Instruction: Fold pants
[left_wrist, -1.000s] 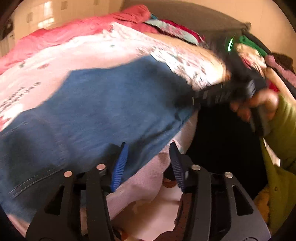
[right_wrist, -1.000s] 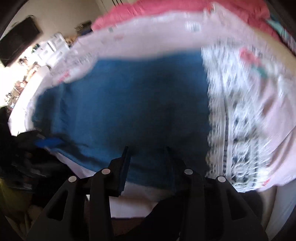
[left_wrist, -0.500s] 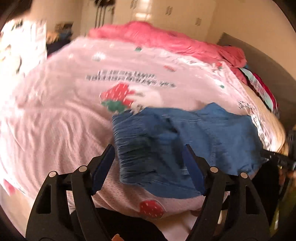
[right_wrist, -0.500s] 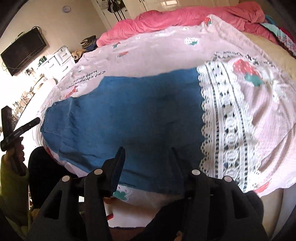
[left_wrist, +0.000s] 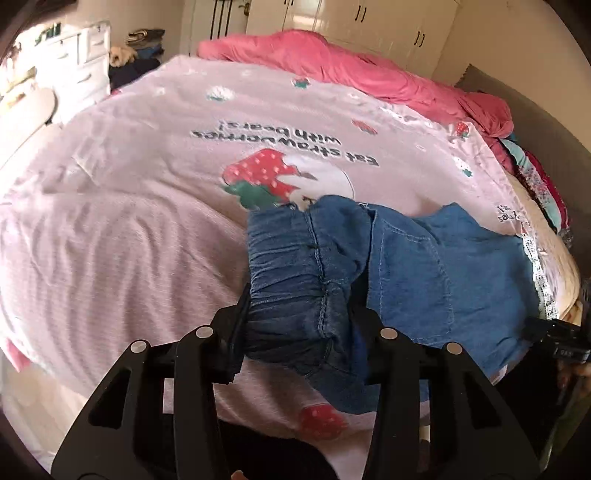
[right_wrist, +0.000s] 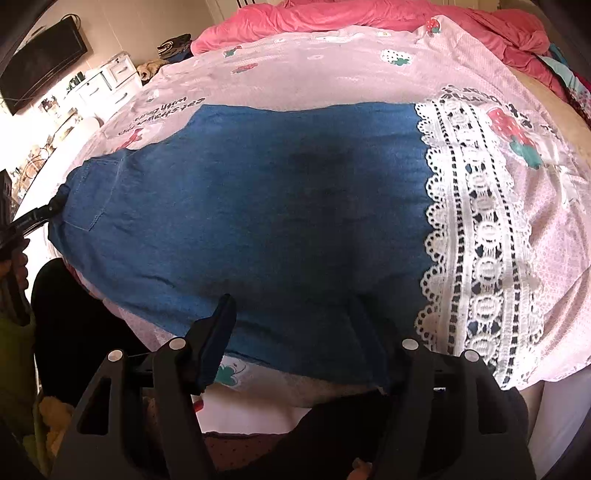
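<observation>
Bed (right_wrist: 554, 406) w/ pink strawberry cover (left_wrist: 129, 221); blue pants (right_wrist: 258, 221) flat on it, red duvet (left_wrist: 351, 62) behind.

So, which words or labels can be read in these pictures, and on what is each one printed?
"Eat strawberries with bears!": on the pink bedspread, upside down in the left wrist view.
Small print at the bedspread's lace edge: too small to read.
White marking on the right gripper: too blurred to read.
</observation>
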